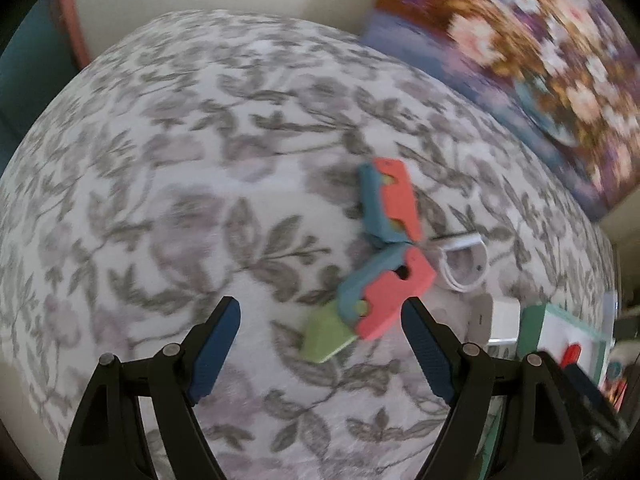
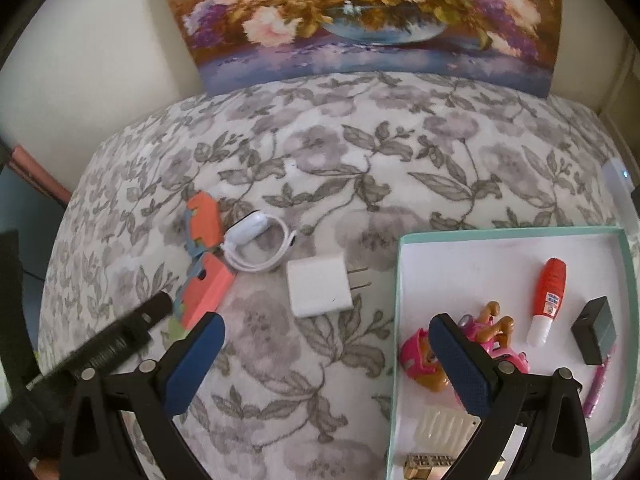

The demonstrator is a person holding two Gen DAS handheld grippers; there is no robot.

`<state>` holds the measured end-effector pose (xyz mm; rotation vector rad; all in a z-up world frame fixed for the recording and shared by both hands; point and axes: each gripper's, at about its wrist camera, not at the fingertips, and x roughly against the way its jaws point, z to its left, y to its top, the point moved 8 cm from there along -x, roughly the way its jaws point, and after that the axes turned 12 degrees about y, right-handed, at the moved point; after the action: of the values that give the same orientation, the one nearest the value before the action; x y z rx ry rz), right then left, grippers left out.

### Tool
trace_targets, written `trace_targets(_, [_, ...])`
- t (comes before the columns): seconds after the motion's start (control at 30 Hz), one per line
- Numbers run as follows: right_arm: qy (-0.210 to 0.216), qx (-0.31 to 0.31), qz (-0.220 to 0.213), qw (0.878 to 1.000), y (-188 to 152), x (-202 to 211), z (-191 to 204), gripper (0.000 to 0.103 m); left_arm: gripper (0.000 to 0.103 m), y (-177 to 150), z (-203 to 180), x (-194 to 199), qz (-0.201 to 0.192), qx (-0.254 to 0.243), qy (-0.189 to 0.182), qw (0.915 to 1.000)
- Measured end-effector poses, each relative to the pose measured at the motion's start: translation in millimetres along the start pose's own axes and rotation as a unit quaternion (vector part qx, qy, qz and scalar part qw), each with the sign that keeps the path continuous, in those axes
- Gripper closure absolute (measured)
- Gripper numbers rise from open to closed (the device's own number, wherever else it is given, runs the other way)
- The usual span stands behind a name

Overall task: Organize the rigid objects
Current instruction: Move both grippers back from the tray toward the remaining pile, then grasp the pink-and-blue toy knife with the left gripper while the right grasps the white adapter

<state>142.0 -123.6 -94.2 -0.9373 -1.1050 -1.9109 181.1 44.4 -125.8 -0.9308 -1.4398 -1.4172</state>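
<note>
A coral, teal and green block toy [image 1: 382, 286] lies on the floral cloth [image 1: 200, 200], with a second coral and teal one [image 1: 394, 200] just beyond it. My left gripper [image 1: 320, 320] is open and empty, its jaws straddling the near toy from just short of it. Both toys [image 2: 202, 268] show in the right wrist view. My right gripper [image 2: 326, 332] is open and empty above the cloth, beside a white charger plug [image 2: 318, 284] and a coiled white cable [image 2: 260, 246]. A mint-edged white tray [image 2: 516, 234] holds a pink toy figure [image 2: 424, 364], an orange-capped tube [image 2: 546, 300] and a black block [image 2: 596, 330].
A flower painting [image 2: 360, 12] leans on the wall behind the table. The tray also holds a purple pen [image 2: 598, 388], a cream ribbed piece [image 2: 444, 426] and a small gold item [image 2: 428, 466]. The left gripper's arm [image 2: 100, 348] crosses the lower left of the right wrist view.
</note>
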Motion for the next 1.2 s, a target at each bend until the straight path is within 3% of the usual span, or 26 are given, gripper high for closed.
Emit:
trace_targets(0.3, [0.001, -0.015, -0.005, 1.000, 13.8, -14.5, -8.8, 0.001, 0.020, 5.7, -23.7, -13.3, -0.020, -0.040, -0.005, 0.9990])
trace_targets(0.43, [0.006, -0.007, 0.000, 1.000, 16.6, -25.9, -5.6, 0.011, 0.022, 9.3, -25.3, -15.5, -0.026, -0.047, -0.008, 0.9985])
trace_targets(0.67, [0.002, -0.024, 0.001, 1.000, 17.2, -30.3, -17.2, 0.012, 0.022, 3.1, -33.4, -25.7, -0.005, -0.062, -0.027, 0.9977])
trace_targets(0.87, [0.001, -0.018, -0.003, 1.000, 19.1, -26.1, -15.1, 0.012, 0.031, -0.9, -35.9, -30.2, 0.003, -0.065, -0.032, 0.9974])
trace_targets(1.0, [0.003, -0.012, -0.003, 1.000, 19.3, -26.1, -12.0, 0.012, 0.047, 0.4, -34.4, -28.0, 0.003, -0.056, -0.045, 0.9974])
trace_targets(1.2, [0.016, -0.003, 0.000, 1.000, 17.3, -30.8, -4.7, 0.016, 0.049, -0.8, -24.9, -26.6, 0.014, -0.039, -0.052, 0.9978])
